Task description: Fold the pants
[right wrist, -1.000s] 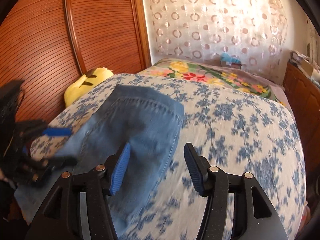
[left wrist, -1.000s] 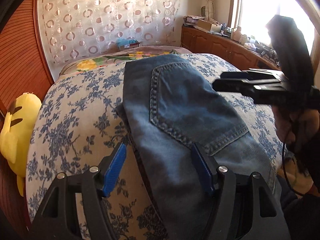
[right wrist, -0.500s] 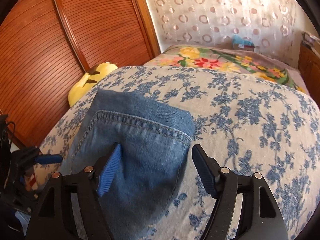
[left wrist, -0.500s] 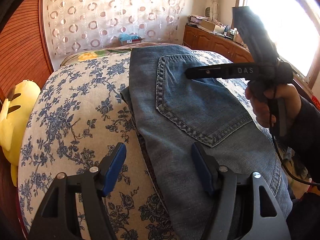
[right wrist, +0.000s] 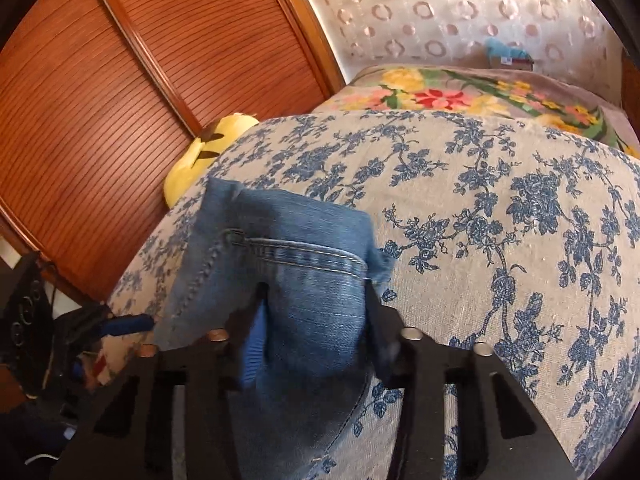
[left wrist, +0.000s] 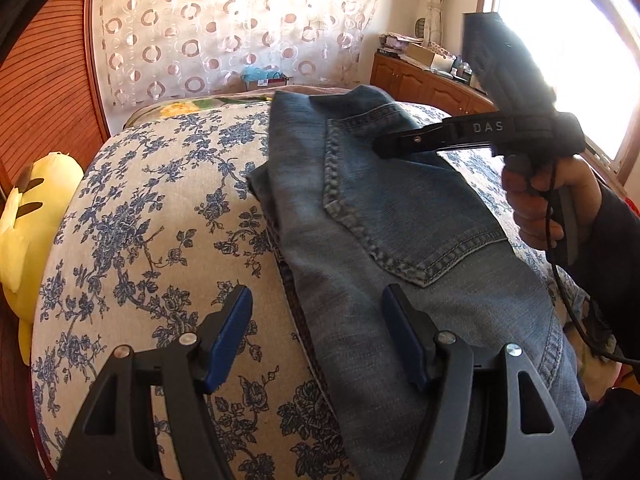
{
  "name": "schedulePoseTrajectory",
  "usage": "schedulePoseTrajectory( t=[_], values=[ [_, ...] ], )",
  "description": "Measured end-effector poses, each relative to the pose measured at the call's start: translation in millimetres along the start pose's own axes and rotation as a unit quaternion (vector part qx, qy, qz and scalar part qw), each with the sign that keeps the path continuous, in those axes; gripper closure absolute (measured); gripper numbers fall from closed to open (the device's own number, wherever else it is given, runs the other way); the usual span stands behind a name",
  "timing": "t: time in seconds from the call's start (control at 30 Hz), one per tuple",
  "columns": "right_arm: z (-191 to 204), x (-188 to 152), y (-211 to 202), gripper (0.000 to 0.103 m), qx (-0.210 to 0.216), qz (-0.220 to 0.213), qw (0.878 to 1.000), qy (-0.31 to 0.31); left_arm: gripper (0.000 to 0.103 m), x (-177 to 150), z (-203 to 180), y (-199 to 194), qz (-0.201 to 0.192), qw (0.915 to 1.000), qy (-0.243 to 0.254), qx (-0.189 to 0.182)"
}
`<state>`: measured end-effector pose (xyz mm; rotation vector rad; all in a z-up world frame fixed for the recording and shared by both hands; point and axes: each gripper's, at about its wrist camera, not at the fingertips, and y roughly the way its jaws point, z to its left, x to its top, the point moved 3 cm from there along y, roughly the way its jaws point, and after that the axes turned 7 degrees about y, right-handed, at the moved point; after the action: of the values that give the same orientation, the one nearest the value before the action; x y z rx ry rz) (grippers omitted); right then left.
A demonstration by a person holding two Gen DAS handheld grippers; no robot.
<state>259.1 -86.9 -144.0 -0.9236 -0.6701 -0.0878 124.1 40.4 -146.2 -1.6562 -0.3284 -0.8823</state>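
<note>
The jeans (left wrist: 400, 240) lie folded on the bed (left wrist: 152, 240), back pocket up, waistband end toward the far side and a darker layer showing under the left edge. The right gripper (right wrist: 316, 320) is closing its fingers on the denim near the pocket's top seam – the cloth bunches between the blurred pads. The left gripper (left wrist: 316, 336) rests at the near end with its fingers spread, one pad over the bedspread and the other over the denim, pinching nothing. The bedspread is beige with blue flower sprigs; a brighter floral blanket (right wrist: 460, 92) lies beyond it. A yellow plush toy (left wrist: 32, 220) sits between the bed and a ribbed wooden wardrobe (right wrist: 140, 80). A sheer curtain with rings (left wrist: 224, 28) covers the far wall – a low wooden cabinet (left wrist: 420, 80) stands under a bright window (left wrist: 568, 60).
</note>
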Motion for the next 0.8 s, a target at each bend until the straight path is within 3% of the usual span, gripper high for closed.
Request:
schedulePoseTrajectory(
  t=[0.17, 0.37, 0.47, 0.6, 0.8],
  values=[
    [6.5, -10.5, -30.7, 0.075, -0.055, -0.048, 0.997, -0.001, 0.036, 7.5, -1.6, -18.2, -0.015, 0.9998, 0.005, 0.015],
    [-4.0, -39.9, -82.4, 0.075, -0.137, -0.091, 0.986, 0.013, 0.036, 21.7, -10.1, -45.2, -0.046, 0.9989, -0.003, -0.003],
    [-19.8, -54.5, -93.2, 0.074, -0.142, -0.085, 0.986, 0.031, 0.036, 27.4, -24.5, -49.7, -0.05, 0.9985, 0.013, -0.014],
    [-31.3, -59.2, -96.0, 0.068, -0.13, -0.085, 0.987, 0.043, 0.036, 22.4, -34.2, -32.1, -0.019, 0.9996, 0.018, -0.014],
    [-30.4, -58.1, -87.7, 0.052, -0.134, -0.086, 0.987, 0.034, 0.036, -0.9, -25.1, -14.7, 0.009, 0.9992, -0.025, -0.031]
  ],
)
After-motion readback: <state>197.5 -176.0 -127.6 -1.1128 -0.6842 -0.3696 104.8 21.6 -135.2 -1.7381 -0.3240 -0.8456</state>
